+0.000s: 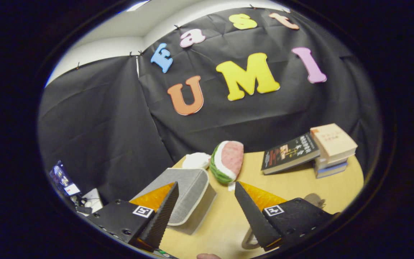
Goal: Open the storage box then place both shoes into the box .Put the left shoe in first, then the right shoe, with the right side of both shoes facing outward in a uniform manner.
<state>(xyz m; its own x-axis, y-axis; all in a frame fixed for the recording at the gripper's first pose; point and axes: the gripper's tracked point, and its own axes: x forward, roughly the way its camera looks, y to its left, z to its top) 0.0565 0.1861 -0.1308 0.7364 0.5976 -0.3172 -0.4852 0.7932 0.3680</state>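
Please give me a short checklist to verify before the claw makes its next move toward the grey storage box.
1. Claw open and holding nothing: ok, fingers spread apart.
2. Storage box in view: ok, grey, just ahead between the fingers, nearer the left one.
3. Box lid open: not ok, it looks closed.
4. Shoes located: cannot tell.
5. Path to box free: ok; the watermelon plush lies beyond the box.
6. Books out of the way: ok, far across the table.

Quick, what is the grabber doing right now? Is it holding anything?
Gripper: open, holding nothing. Its fingers are spread wide above the wooden table, with the grey storage box by one finger and the watermelon plush beyond them.
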